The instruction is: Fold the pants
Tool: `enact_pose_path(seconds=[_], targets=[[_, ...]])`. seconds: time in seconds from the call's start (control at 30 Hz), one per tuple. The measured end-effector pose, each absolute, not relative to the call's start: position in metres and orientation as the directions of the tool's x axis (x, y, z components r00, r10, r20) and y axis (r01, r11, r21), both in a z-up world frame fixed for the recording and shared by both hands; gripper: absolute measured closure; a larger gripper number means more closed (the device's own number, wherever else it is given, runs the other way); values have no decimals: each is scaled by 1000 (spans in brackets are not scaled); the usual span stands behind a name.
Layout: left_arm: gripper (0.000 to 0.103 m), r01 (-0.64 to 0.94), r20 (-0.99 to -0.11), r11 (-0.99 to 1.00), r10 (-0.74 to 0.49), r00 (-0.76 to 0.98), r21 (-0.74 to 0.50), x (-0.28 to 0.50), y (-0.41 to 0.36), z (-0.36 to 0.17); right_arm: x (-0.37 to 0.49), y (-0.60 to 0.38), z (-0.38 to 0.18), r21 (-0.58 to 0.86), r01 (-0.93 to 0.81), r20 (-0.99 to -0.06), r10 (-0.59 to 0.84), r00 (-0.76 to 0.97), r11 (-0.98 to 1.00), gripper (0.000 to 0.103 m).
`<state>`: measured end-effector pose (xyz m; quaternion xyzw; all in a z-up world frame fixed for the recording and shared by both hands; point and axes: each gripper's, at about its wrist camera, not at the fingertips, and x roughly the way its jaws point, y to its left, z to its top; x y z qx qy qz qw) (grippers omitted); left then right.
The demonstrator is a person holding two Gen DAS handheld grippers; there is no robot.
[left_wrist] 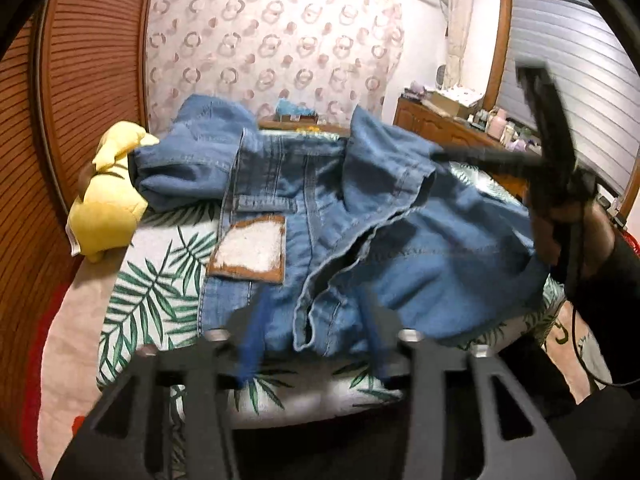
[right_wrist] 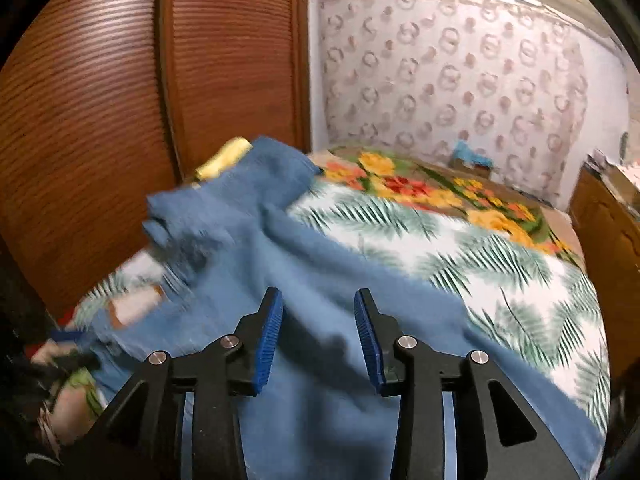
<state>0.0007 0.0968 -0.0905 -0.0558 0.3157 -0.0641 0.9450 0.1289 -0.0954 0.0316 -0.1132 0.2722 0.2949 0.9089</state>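
Observation:
Blue denim pants (left_wrist: pixel 320 216) lie crumpled on a bed with a palm-leaf sheet (left_wrist: pixel 152 288). A brown-edged waist patch (left_wrist: pixel 250 252) faces up at the near left. My left gripper (left_wrist: pixel 312 336) is open just above the near edge of the pants, holding nothing; its blue pads are blurred. The right gripper shows in the left wrist view at the right (left_wrist: pixel 552 152), blurred, above the pants' right side. In the right wrist view the pants (right_wrist: pixel 320 280) spread under my right gripper (right_wrist: pixel 318 340), which is open and empty above the cloth.
A yellow plush toy (left_wrist: pixel 108 196) lies at the bed's left edge beside the wooden slatted wardrobe (left_wrist: pixel 80 80). A flowered blanket (right_wrist: pixel 440 192) covers the far end of the bed. A wooden dresser (left_wrist: pixel 452 128) with small items stands at the right.

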Motion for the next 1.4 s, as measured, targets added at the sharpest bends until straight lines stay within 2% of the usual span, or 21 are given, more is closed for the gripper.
enact_pose_path(seconds=[0.17, 0.3, 0.47, 0.53, 0.77, 0.93, 1.13, 1.4], targets=[[49, 105, -573, 987, -157, 805, -122, 8, 88, -79, 134, -111, -1, -17, -579, -641, 435, 632, 815, 64], [49, 138, -572, 987, -163, 804, -87, 21, 74, -72, 134, -109, -10, -24, -576, -671, 414, 615, 817, 64], [49, 197, -578, 979, -189, 794, -50, 42, 53, -69, 135, -99, -14, -51, -567, -691, 381, 614, 822, 57], [49, 220, -586, 975, -193, 787, -25, 49, 46, -70, 142, -96, -17, -41, -553, -704, 369, 607, 832, 49], [49, 227, -647, 973, -142, 749, 49, 69, 39, -82, 154, -95, -25, -42, -543, -702, 362, 613, 839, 46], [49, 245, -664, 969, -161, 730, 35, 64, 45, -84, 155, -98, -26, -34, -544, -701, 367, 611, 838, 45], [49, 236, -681, 969, -125, 722, 73, 65, 45, -90, 152, -99, -26, -51, -541, -700, 357, 619, 839, 44], [49, 129, -637, 991, -88, 766, 18, 80, 82, -79, 151, -101, -26, -52, -540, -700, 355, 620, 840, 43]])
